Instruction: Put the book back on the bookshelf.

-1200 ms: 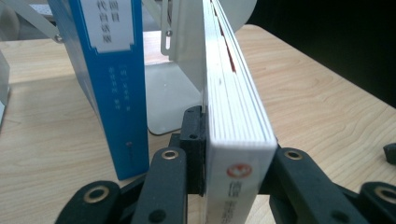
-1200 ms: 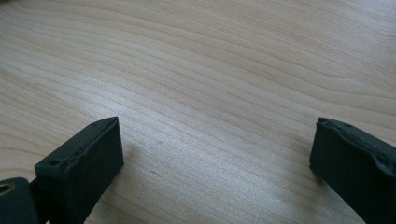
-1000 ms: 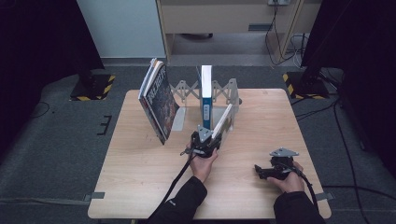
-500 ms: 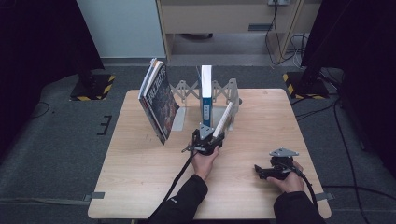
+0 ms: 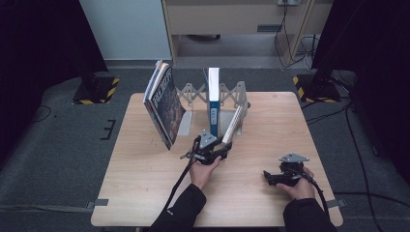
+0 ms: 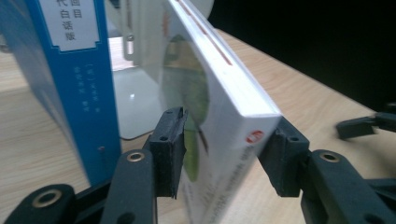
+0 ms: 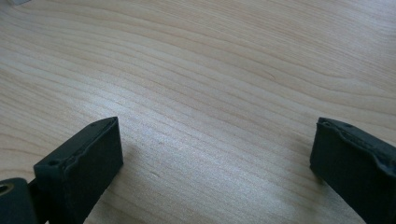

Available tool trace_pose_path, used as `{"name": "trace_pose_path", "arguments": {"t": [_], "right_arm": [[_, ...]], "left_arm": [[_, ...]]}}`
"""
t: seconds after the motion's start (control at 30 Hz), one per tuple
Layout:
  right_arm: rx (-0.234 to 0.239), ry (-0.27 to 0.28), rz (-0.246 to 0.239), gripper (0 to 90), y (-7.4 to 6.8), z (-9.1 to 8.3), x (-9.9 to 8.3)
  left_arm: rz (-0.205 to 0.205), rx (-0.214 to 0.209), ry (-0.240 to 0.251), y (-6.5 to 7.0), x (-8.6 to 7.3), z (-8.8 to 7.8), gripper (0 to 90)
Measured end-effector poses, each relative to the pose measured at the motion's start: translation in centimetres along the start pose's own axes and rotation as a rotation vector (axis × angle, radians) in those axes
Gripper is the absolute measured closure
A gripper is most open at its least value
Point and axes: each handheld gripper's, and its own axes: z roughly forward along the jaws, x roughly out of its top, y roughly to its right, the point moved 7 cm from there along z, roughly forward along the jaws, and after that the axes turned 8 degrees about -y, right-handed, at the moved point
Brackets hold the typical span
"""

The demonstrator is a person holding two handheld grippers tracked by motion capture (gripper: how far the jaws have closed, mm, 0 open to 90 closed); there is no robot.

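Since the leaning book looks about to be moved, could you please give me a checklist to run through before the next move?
1. Left gripper straddles the leaning white paperback book: ok.
2. Both pads pressed firmly on the covers: cannot tell; the right pad touches the spine corner, the left one sits close to the cover.
3. Upright blue hardback book stands straight in the grey metal expanding book rack: ok.
4. Dark-covered magazine at the rack's left end stands securely: not ok, it leans steeply.
5. Right gripper open, holding nothing, over the bare light wooden table: ok.
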Motion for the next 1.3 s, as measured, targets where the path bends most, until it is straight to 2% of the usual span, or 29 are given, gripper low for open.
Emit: {"name": "trace_pose_path", "arguments": {"t": [0.07,0.13,0.27,0.37,0.5,0.6,0.77,0.83,1.3], "right_arm": [[0.001,-0.001,0.002,2.7,0.0,0.0,0.0],[0.0,0.0,0.0,2.7,0.0,0.0,0.0],[0.0,-0.001,0.002,2.7,0.0,0.0,0.0],[0.0,-0.001,0.002,2.7,0.0,0.0,0.0],[0.0,-0.001,0.002,2.7,0.0,0.0,0.0],[0.0,0.0,0.0,2.7,0.0,0.0,0.0],[0.0,-0.001,0.001,2.7,0.0,0.0,0.0],[0.0,0.0,-0.001,2.7,0.0,0.0,0.0],[0.0,-0.001,0.001,2.7,0.0,0.0,0.0]], "left_arm": [[0.004,-0.014,-0.005,0.1,-0.2,-0.3,52.3],[0.009,-0.008,-0.001,0.1,-0.4,-0.5,52.0],[-0.015,-0.015,0.008,0.2,-0.8,-0.8,59.7],[-0.021,0.002,0.009,0.2,-0.8,-1.0,66.8],[-0.034,0.008,0.017,0.2,-0.7,-0.6,67.4],[-0.045,-0.003,0.02,0.4,-0.3,0.0,67.2],[-0.021,-0.002,0.008,0.8,0.3,1.3,65.9],[-0.024,-0.002,0.013,0.8,0.7,1.7,65.4],[-0.017,0.004,-0.034,-0.1,2.8,4.4,61.6]]}}
